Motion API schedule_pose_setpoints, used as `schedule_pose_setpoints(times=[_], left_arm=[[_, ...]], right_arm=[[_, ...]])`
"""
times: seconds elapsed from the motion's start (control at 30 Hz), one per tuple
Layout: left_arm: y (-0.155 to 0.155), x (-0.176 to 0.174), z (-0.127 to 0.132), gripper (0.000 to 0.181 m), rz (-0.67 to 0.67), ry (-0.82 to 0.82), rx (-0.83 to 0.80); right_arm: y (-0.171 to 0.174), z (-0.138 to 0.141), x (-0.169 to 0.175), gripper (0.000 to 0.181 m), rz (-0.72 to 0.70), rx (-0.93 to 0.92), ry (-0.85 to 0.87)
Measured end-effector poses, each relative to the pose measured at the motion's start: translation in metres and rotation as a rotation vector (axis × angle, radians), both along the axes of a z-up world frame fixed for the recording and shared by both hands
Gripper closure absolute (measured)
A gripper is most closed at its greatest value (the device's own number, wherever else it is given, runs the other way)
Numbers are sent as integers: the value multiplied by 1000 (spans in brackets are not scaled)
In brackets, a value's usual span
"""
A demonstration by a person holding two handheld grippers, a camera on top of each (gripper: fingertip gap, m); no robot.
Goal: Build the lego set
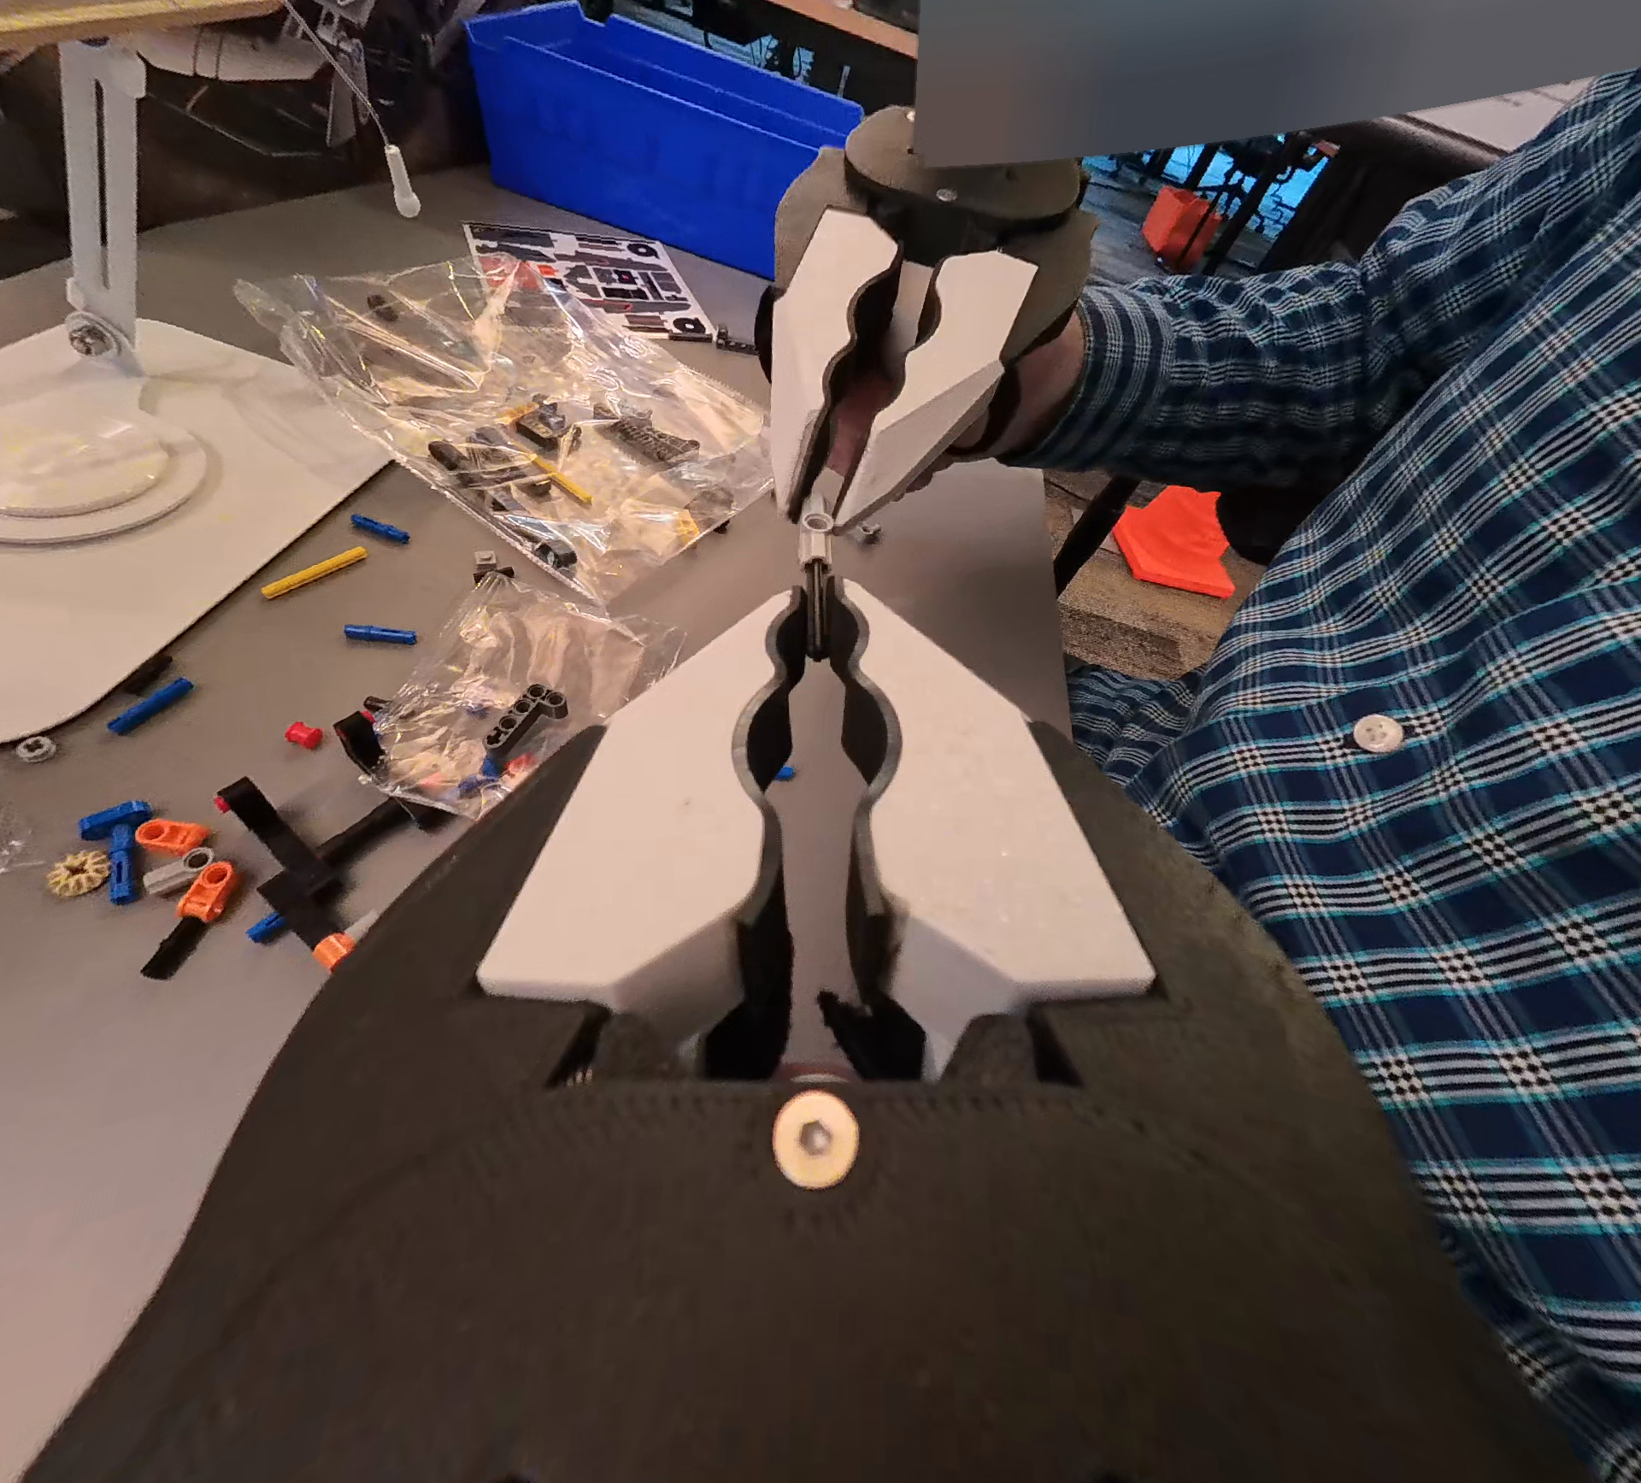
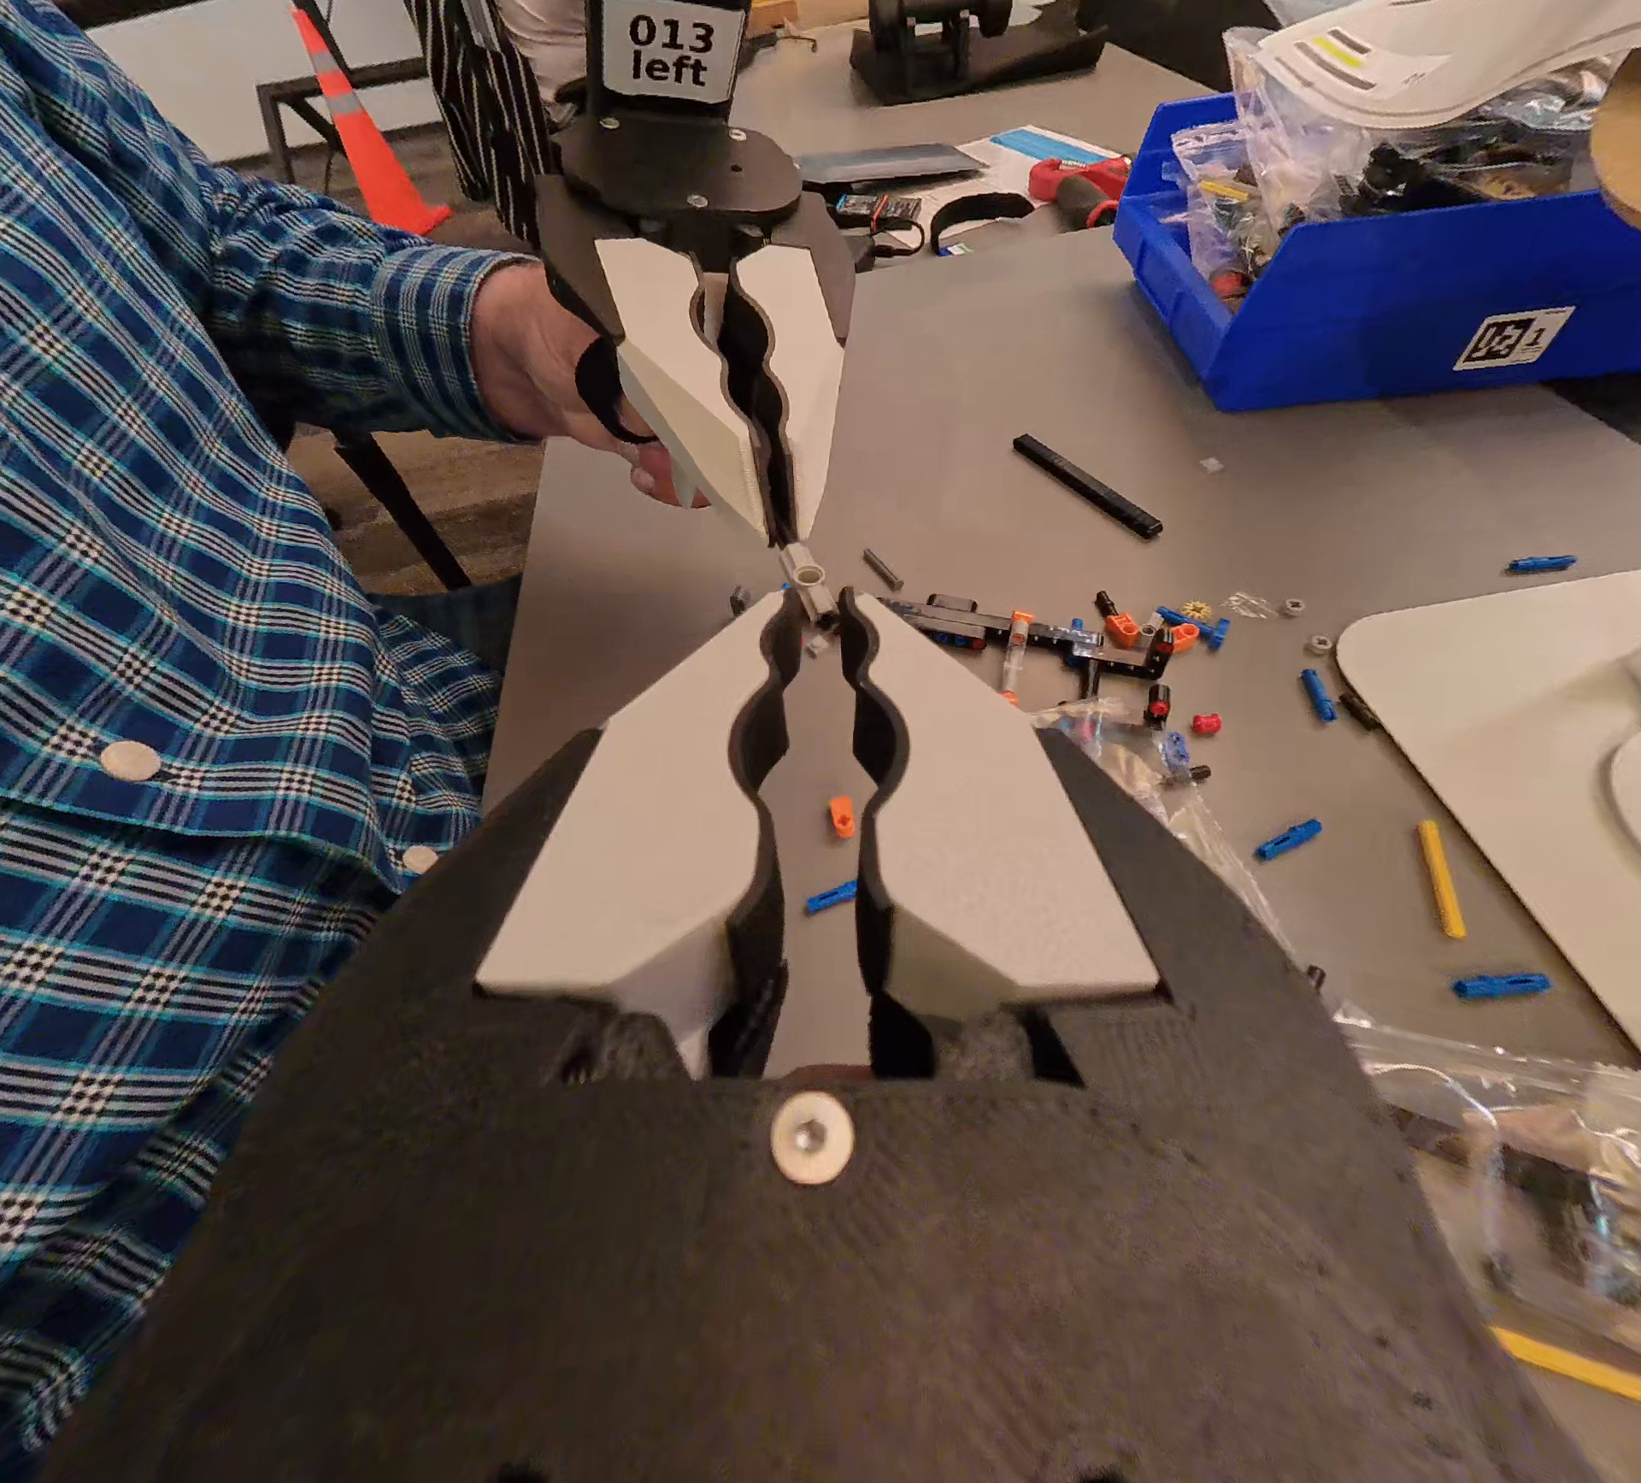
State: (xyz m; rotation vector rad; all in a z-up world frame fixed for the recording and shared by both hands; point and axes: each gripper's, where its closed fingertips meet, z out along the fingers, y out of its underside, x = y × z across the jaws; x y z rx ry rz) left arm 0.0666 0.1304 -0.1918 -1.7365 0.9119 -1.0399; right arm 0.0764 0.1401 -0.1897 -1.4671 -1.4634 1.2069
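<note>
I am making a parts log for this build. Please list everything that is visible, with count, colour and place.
grey connector: one, held in the air between both grippers
black pin: one, in the left gripper
blue bin: one, far table edge, full of bags
clear bags: several, on the table
loose pieces: many, blue, orange, black, yellow, on the table
black beam: one, near the bin
white stand: one, table side
left gripper: fingers shut
right gripper: fingers shut

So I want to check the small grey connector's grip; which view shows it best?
The right wrist view: the grey connector shows its length between both grippers' tips. The left wrist view shows it mostly end-on.
</note>
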Motion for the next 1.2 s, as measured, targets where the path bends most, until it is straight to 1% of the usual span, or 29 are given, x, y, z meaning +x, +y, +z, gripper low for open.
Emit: schedule_pose_setpoints(times=[0.3,0.63,0.7,0.77,0.93,1.03,1.1,1.2], left_arm=[[-4,4,3,180,-15,-44,-1],[-8,10,-2,181,-26,-24,6],[-8,10,-1,181,-23,-54,-9],[-7,11,-6,181,-19,-15,10],[-5,10,0,180,-13,-49,-6],[-5,6,-4,177,0,-6,5],[-6,2,-5,167,8,19,15],[-12,-2,-9,167,13,60,11]], right_arm=[[-3,5,4,176,23,-20,32],[-8,4,4,176,49,-17,31],[-8,5,4,176,54,-20,35],[-7,2,5,176,52,-9,16],[-7,5,6,176,50,-9,17],[-9,4,4,176,61,1,-8],[-10,5,2,176,71,-1,-13],[-12,5,-3,176,86,6,-32]])
